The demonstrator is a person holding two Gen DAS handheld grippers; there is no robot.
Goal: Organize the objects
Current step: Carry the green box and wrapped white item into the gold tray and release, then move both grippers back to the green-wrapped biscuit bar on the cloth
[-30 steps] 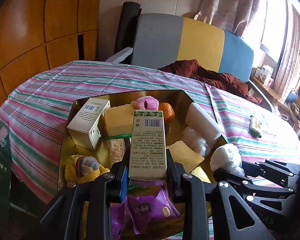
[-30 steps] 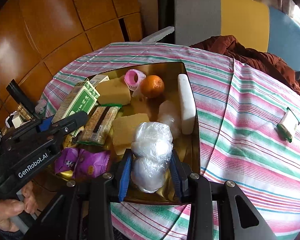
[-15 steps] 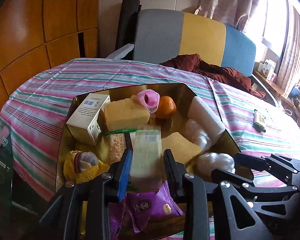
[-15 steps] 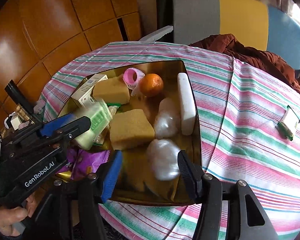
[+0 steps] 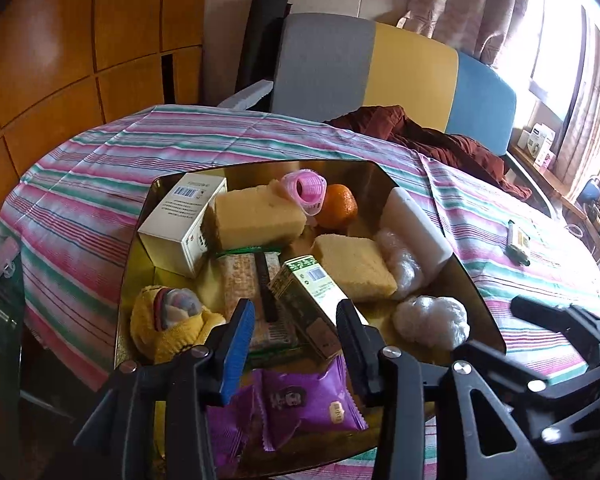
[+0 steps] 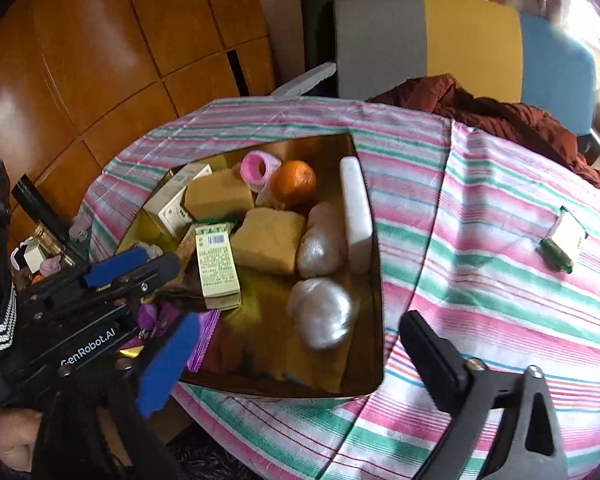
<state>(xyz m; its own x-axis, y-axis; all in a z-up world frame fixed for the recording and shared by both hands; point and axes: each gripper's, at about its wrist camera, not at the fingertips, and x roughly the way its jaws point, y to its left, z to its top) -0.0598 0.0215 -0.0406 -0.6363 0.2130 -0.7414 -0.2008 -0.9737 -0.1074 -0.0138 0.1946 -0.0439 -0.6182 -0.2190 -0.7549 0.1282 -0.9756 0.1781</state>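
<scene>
**Tray nearly full, one small pack left out on the cloth**

I judge the sorting to be mostly done. Going left to right across the gold tray (image 5: pixel 138 236): a white carton (image 5: pixel 182 222) with a barcode on its end, a yellow knitted doll (image 5: pixel 168 326), a yellow sponge block (image 5: pixel 258 216), a snack bar in a clear wrapper (image 5: pixel 242 284), a pink hair roller (image 5: pixel 304 192), an orange (image 5: pixel 340 206), a green-and-cream box (image 5: pixel 310 300), a second sponge (image 5: pixel 354 266), a white foam bar (image 5: pixel 416 226) and two clear plastic bundles (image 5: pixel 430 322). Purple snack packets (image 5: pixel 306 398) lie at the near edge.

My left claw (image 5: pixel 296 338) stands open with nothing in it, the green-and-cream box lying just ahead between its tips. My right claw (image 6: pixel 296 360) is open wide and empty too, above the tray's near corner, close to the nearer plastic bundle.

Still outside the tray, well to the right on the striped tabletop (image 6: pixel 480 240), is a small green-and-white pack (image 6: pixel 562 242); in my judgement that is what remains.

Readable writing is scarce: "GenRobot.AI" on the left claw's body in the right view. The boxes carry barcodes and fine print too small to read.
</scene>
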